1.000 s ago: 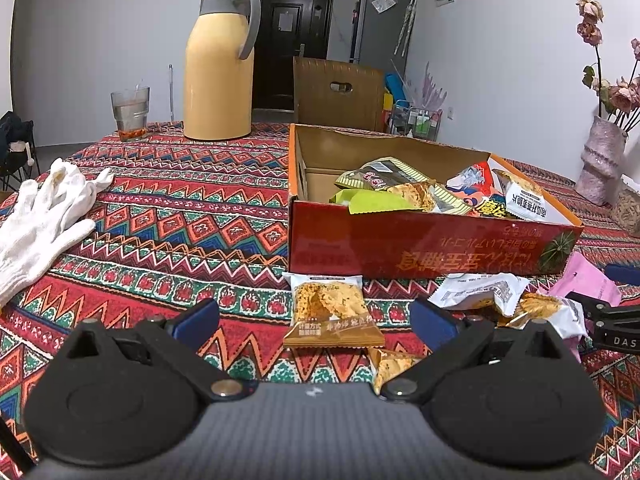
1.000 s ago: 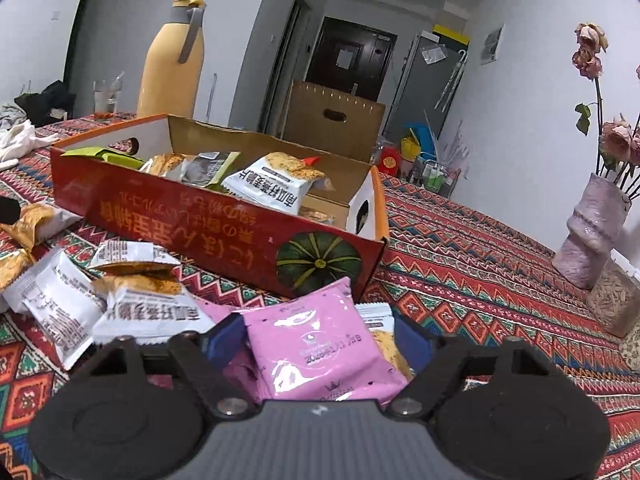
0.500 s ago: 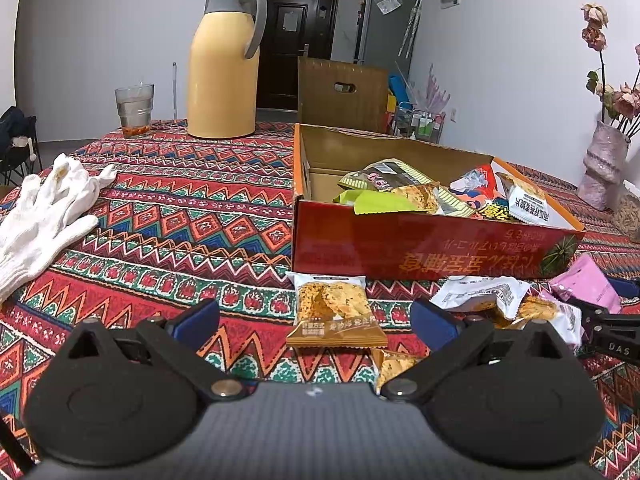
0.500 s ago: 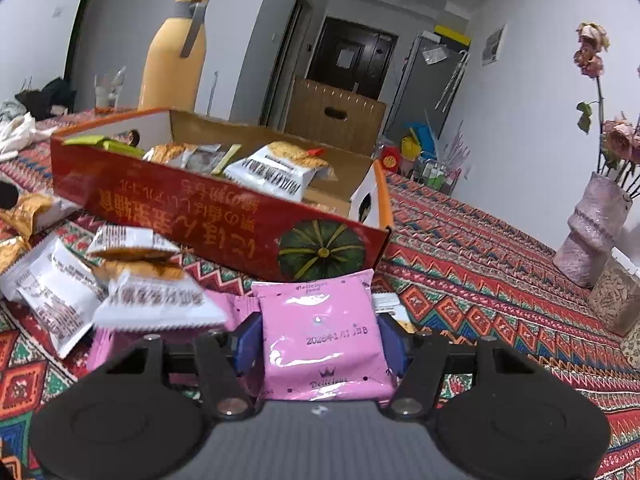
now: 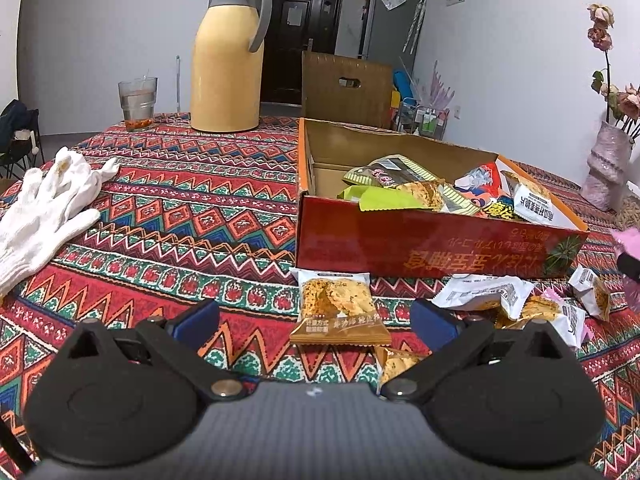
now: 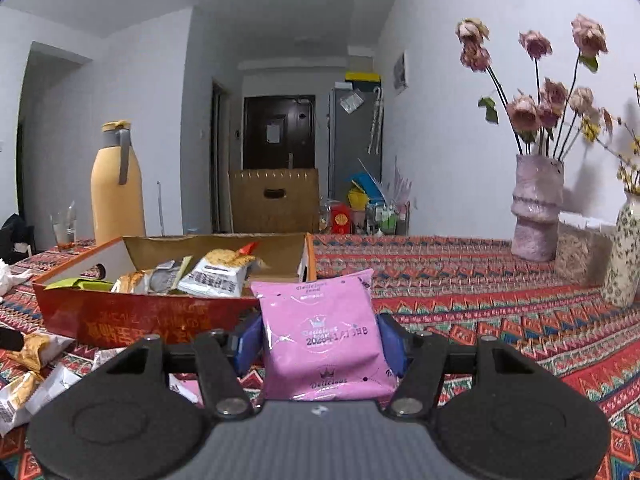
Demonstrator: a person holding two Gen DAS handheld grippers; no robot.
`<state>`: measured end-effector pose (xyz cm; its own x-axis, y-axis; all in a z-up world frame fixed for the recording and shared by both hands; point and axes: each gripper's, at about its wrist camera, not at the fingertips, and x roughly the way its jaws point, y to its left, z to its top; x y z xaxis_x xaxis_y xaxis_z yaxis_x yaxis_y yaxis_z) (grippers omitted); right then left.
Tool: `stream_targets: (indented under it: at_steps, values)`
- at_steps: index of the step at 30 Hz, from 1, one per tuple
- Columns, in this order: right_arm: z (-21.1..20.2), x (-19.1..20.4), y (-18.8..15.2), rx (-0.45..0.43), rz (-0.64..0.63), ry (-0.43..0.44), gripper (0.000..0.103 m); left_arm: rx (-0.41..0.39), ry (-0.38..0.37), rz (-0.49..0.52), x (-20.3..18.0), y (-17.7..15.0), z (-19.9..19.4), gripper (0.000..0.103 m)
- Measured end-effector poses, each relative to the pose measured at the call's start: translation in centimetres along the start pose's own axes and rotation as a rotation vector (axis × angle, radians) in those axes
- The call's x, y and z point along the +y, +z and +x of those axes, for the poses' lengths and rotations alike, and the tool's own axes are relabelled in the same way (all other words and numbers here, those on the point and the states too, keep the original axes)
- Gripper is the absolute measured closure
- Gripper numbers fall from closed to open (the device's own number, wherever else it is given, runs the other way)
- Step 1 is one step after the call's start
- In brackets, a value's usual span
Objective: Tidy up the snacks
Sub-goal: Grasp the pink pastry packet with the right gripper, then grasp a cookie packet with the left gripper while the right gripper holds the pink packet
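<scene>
My right gripper [image 6: 320, 338] is shut on a pink snack packet [image 6: 320, 332], held up off the table just in front of the red cardboard box [image 6: 152, 316]. That box [image 5: 420, 248] holds several snack packets. My left gripper [image 5: 316, 320] hangs open and low over the tablecloth, with a brown cracker packet [image 5: 338, 308] lying flat between and just beyond its fingers, untouched. More white and orange packets [image 5: 516, 300] lie loose on the cloth in front of the box. A blurred bit of the pink packet [image 5: 630, 238] shows at the right edge of the left wrist view.
A yellow thermos jug [image 5: 226, 56] and a glass [image 5: 137, 104] stand at the table's far side. White gloves [image 5: 44, 208] lie at the left. Vases with dried flowers [image 6: 536, 208] stand at the right. A brown carton [image 6: 276, 204] sits behind the table.
My right gripper closed on the pink packet, lifted it off the pile and swung level, facing the room. The left gripper stayed still.
</scene>
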<state>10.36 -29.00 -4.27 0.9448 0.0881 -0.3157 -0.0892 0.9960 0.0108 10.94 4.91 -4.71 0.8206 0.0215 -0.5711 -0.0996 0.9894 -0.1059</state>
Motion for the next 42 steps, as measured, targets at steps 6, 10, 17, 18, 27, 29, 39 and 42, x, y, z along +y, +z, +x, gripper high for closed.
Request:
stream_targets:
  at_steps: [6,10,17,18,27,29,39,42]
  values:
    - [0.5,-0.4,-0.3,0.019,0.022,0.005,0.042,0.003,-0.014,-0.006,0.6,1.2,-1.1,0.0]
    - [0.5,-0.5,-0.4,0.023,0.035,0.007,0.042,0.011,0.009,0.008,1.1,2.1,-1.6,0.0]
    - [0.4,-0.5,-0.4,0.016,0.048,0.01,0.042,0.084,0.018,0.003,1.2,3.8,-0.5,0.0]
    - [0.4,-0.6,-0.4,0.015,0.049,0.01,0.042,0.091,0.018,0.007,0.9,3.8,-0.3,0.0]
    - [0.2,-0.8,-0.4,0.005,0.064,0.019,0.042,0.175,0.02,0.043,-2.1,3.8,3.1,0.0]
    - [0.2,-0.9,-0.4,0.002,0.066,0.021,0.042,0.194,0.029,0.038,-2.3,3.7,3.8,0.0]
    - [0.2,-1.1,-0.3,-0.005,0.074,0.029,0.042,0.246,0.063,0.024,-2.6,2.8,5.9,0.001]
    - [0.2,-1.1,-0.3,-0.004,0.074,0.028,0.042,0.253,0.066,0.024,-2.7,2.7,6.2,0.006]
